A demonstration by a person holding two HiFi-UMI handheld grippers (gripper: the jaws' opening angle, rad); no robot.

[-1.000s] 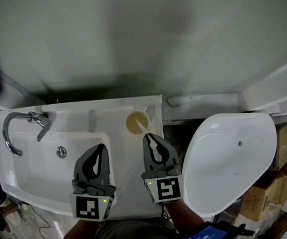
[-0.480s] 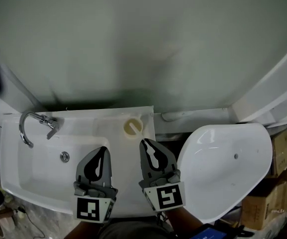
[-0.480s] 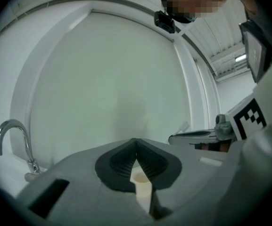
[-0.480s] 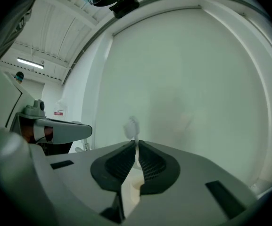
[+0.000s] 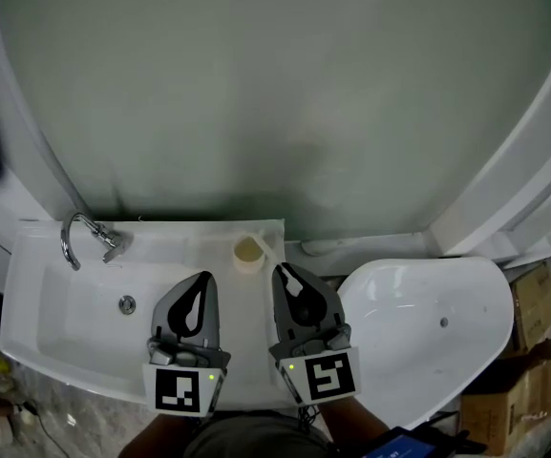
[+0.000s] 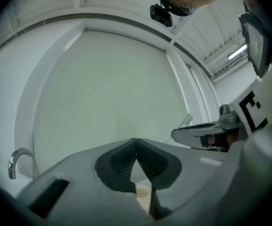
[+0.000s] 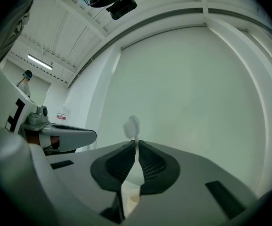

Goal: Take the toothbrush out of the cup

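Note:
The head view shows a cream cup (image 5: 248,253) standing upright on the back right corner of the white sink (image 5: 36,284). My right gripper (image 5: 280,269) hovers just in front of and above the cup, shut on a white toothbrush (image 7: 132,125). The brush head sticks up past the jaw tips, clear of the cup (image 7: 133,199), which shows below. To its left, my left gripper (image 5: 205,276) is shut with nothing between its jaws (image 6: 136,140). The left gripper view catches the right gripper (image 6: 204,135) and the brush head (image 6: 187,119) at its right.
A chrome faucet (image 5: 84,237) and a drain (image 5: 127,304) are at the sink's left. A large white basin (image 5: 428,342) sits right of the sink, with cardboard boxes (image 5: 542,351) beyond it. A pale curved wall panel (image 5: 275,103) rises behind.
Both grippers have risen away from the sink. The toothbrush, earlier standing in the cup with the right gripper shut on it, has come up out of the cup.

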